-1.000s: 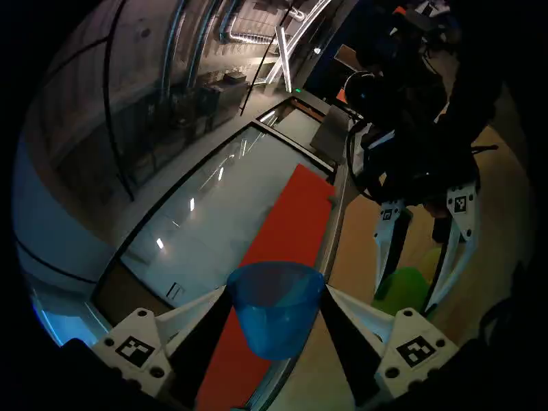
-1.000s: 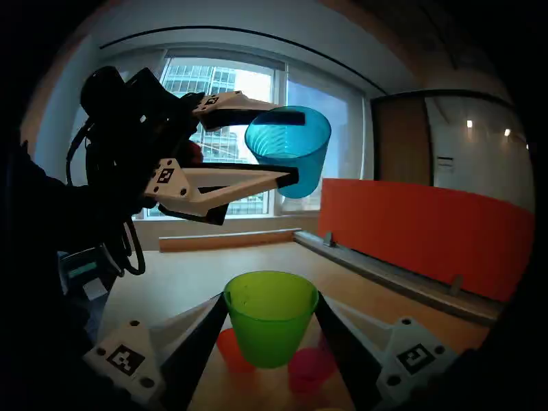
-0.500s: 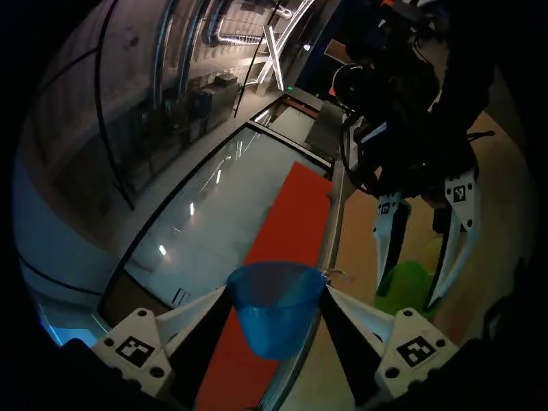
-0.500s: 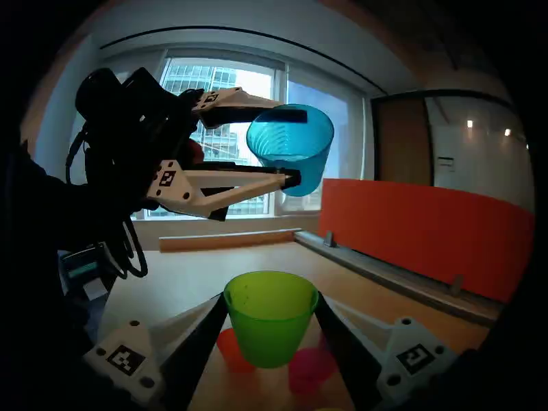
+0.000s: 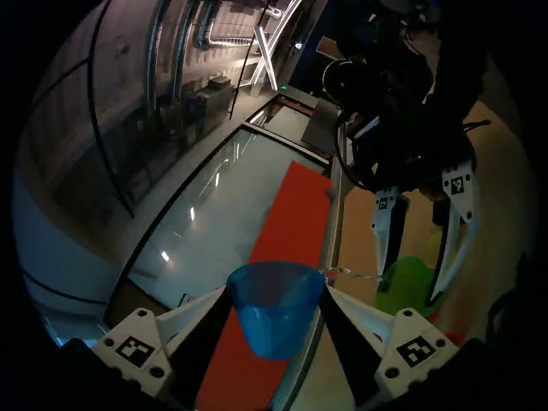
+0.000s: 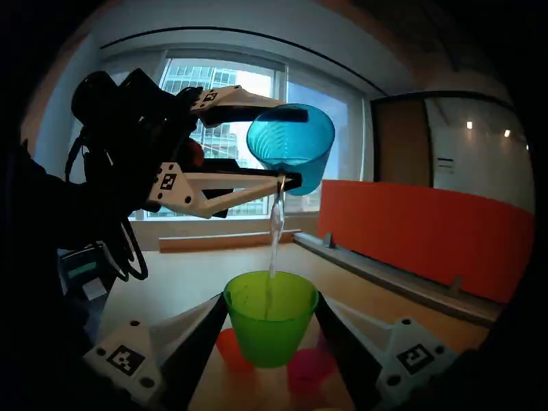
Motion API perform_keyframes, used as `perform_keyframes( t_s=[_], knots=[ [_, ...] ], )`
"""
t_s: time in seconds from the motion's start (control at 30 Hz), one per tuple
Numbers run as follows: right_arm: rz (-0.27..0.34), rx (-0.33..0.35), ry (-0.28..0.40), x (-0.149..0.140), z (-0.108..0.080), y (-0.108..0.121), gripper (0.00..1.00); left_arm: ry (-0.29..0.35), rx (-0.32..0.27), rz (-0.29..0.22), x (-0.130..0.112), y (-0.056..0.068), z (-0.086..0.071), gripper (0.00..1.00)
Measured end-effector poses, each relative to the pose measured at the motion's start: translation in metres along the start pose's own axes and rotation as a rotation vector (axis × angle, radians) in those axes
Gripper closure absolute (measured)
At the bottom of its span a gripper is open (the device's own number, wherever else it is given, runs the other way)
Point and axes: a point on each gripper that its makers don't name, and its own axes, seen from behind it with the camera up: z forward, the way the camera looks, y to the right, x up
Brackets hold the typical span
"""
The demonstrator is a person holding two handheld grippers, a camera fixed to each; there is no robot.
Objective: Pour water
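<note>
Water [image 6: 274, 229] now spills from the ribbed translucent blue cup [image 6: 291, 144], tipped far over and clamped by the left gripper [image 5: 277, 291], into the upright green cup [image 6: 270, 335] clamped by the right gripper [image 6: 270, 301].

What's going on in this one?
A person is pouring from one cup into another, with a cup in each gripper. The left gripper holds a blue cup tipped over, and a thin stream of water falls from its rim into the green cup gripped upright by the right gripper below. An orange cup and a pink cup sit on the table beneath.
</note>
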Motion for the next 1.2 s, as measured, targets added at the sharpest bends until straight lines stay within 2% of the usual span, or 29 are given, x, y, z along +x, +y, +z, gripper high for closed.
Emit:
perform_keyframes(
  t_s=[1.2],
  knots=[
    [-0.014,-0.010,0.006,0.0028,-0.0022,0.0050,0.08,-0.002,-0.012,0.109,0.0081,-0.0021,-0.0019,0.13]
  ],
)
